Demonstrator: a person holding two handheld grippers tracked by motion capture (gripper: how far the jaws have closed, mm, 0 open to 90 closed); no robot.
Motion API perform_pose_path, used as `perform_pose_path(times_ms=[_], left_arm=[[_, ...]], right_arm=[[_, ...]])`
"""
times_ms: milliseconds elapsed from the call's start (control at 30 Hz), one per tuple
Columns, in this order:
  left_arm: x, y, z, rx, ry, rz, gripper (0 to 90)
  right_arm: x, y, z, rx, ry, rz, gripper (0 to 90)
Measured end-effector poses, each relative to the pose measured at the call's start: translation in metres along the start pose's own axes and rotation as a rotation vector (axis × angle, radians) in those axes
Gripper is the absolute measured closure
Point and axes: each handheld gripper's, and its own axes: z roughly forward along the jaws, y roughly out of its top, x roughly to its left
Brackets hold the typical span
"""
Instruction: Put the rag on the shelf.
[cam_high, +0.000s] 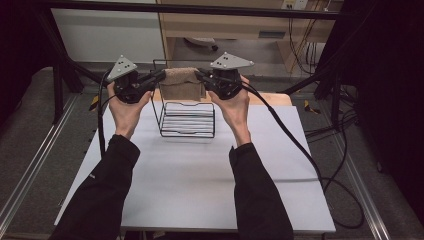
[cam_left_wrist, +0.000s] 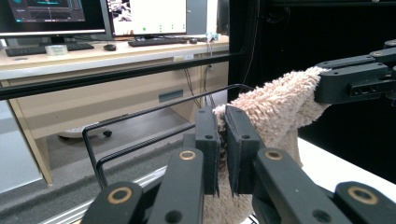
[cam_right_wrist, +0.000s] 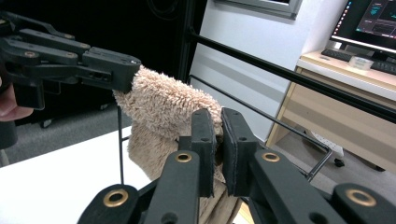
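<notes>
A beige fluffy towel (cam_high: 182, 84) hangs stretched between my two grippers, above the back rail of a black wire rack (cam_high: 187, 119) on the white table. My left gripper (cam_high: 159, 76) is shut on the towel's left top corner and my right gripper (cam_high: 199, 75) on its right top corner. In the left gripper view the jaws (cam_left_wrist: 222, 116) pinch the towel (cam_left_wrist: 275, 107), with the rack's rail (cam_left_wrist: 140, 114) just beyond and the other gripper (cam_left_wrist: 355, 79) clamped at the far corner. The right gripper view shows its jaws (cam_right_wrist: 218, 119) shut on the towel (cam_right_wrist: 168, 107), the other gripper (cam_right_wrist: 70, 56) opposite.
The white table top (cam_high: 200, 170) spreads toward me in front of the rack. A wooden board (cam_high: 270, 98) lies behind the rack. A black cable (cam_high: 300, 150) trails off the table's right side. A black frame bar (cam_high: 200, 9) crosses the back, with a desk and monitors (cam_left_wrist: 140, 18) beyond.
</notes>
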Motion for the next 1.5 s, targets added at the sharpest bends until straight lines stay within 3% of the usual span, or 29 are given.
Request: perform_pose_path(times_ms=[400,533,700,933,1100,1367,1500], left_arm=[[0.000,-0.001,-0.010,0.044,-0.028,-0.021,79.2],[0.002,0.008,-0.012,0.062,-0.022,-0.041,74.6],[0.004,0.027,-0.015,0.047,-0.023,-0.070,72.3],[0.005,0.041,-0.002,0.130,-0.024,-0.076,79.2],[0.004,0.036,0.005,0.208,-0.056,-0.078,89.6],[0.002,0.020,0.000,0.249,-0.090,-0.076,89.9],[0.001,0.013,0.000,0.262,-0.087,-0.066,89.9]], right_arm=[[0.005,-0.009,-0.005,0.025,0.024,-0.005,84.2],[0.006,-0.011,-0.006,0.030,0.032,-0.015,84.3],[0.009,-0.013,-0.006,0.042,0.040,-0.030,84.3],[0.010,-0.015,-0.007,0.053,0.052,-0.040,84.2],[0.009,-0.018,-0.007,0.057,0.062,-0.029,83.9],[0.010,-0.021,-0.006,0.091,0.083,-0.028,80.8],[0.011,-0.023,-0.006,0.102,0.092,-0.025,77.8]])
